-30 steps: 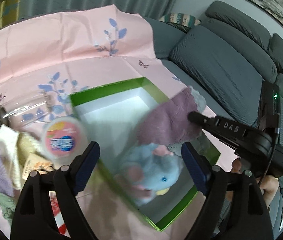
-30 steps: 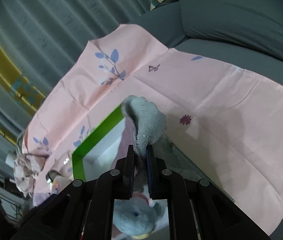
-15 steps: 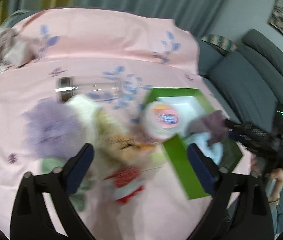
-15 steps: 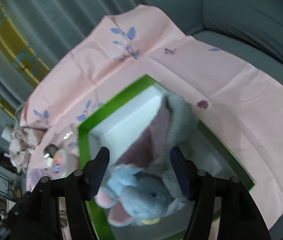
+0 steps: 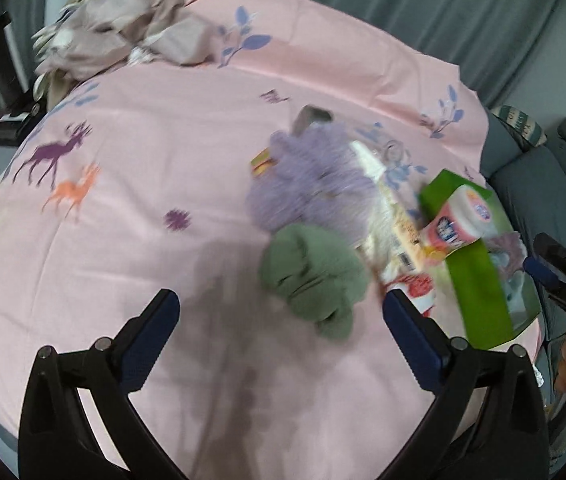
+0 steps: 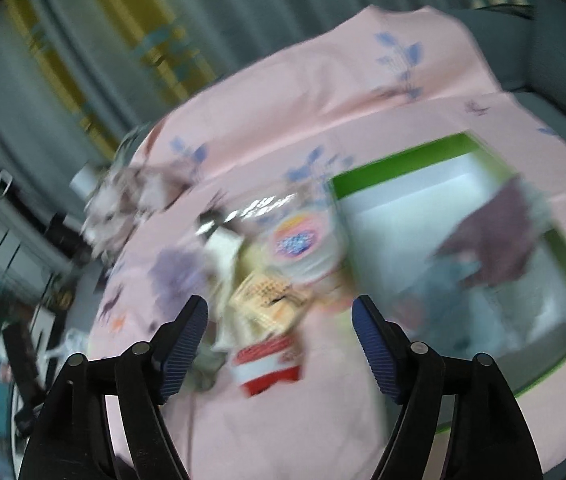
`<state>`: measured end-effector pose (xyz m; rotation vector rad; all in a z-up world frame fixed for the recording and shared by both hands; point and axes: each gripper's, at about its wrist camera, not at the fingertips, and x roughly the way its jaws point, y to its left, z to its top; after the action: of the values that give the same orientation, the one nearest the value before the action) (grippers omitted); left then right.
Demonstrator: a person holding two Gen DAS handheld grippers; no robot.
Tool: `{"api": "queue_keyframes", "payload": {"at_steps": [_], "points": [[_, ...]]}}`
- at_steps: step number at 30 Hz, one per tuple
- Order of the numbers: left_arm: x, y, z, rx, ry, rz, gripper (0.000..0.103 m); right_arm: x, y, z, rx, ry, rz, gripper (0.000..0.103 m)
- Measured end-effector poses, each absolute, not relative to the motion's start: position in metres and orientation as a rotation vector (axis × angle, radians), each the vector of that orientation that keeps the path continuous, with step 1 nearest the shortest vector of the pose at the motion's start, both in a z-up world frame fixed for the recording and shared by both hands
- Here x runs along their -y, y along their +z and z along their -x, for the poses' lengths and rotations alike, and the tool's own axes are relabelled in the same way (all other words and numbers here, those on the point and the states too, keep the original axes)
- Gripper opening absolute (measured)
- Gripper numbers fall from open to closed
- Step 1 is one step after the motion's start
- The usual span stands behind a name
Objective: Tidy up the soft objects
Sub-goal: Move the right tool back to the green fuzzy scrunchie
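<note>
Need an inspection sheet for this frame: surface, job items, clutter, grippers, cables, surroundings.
Surface: pink printed cloth over the work area, creased, shadowed near the camera.
Job's things: green soft item and purple fluffy item lie on the cloth; green box holds a mauve cloth and a blue plush.
Clutter: round pink-lidded tub, red-and-white packet, yellowish packet; blurred.
Grippers: left gripper open, nothing between its jaws; right gripper jaws opening, nothing between them.
Cables: nothing seen.
Surroundings: grey curtains, grey sofa, crumpled beige fabric at the far edge.
</note>
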<state>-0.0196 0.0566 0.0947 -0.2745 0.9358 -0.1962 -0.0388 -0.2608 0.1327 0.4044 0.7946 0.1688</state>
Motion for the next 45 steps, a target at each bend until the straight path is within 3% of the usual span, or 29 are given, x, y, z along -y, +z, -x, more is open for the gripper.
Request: {"api": "queue_keyframes", "payload": {"at_steps": [23, 25, 28, 30, 32, 43, 45], "points": [[-0.1, 0.055, 0.05, -0.982, -0.193, 0.377, 0.099, 0.109, 0.044, -0.026, -1.096, 0.261, -0.204, 0.075], [-0.102, 0.056, 0.051, -0.983, -0.19, 0.376, 0.099, 0.106, 0.034, -0.027, -1.103, 0.252, -0.19, 0.071], [-0.103, 0.057, 0.052, -0.987, -0.19, 0.377, 0.099, 0.109, 0.03, -0.025, -1.081, 0.221, -0.18, 0.052], [-0.102, 0.059, 0.053, -0.981, -0.187, 0.378, 0.099, 0.113, 0.03, -0.022, -1.069, 0.226, -0.194, 0.029], [-0.102, 0.06, 0.054, -0.98, -0.194, 0.377, 0.099, 0.122, 0.029, -0.018, -1.091, 0.273, -0.255, 0.02], [-0.091, 0.057, 0.053, -1.004, -0.214, 0.381, 0.095, 0.132, 0.053, 0.036, -1.163, 0.362, -0.191, 0.02], [-0.085, 0.056, 0.052, -1.012, -0.22, 0.377, 0.095, 0.135, 0.053, 0.04, -1.167, 0.341, -0.188, 0.029]]}}
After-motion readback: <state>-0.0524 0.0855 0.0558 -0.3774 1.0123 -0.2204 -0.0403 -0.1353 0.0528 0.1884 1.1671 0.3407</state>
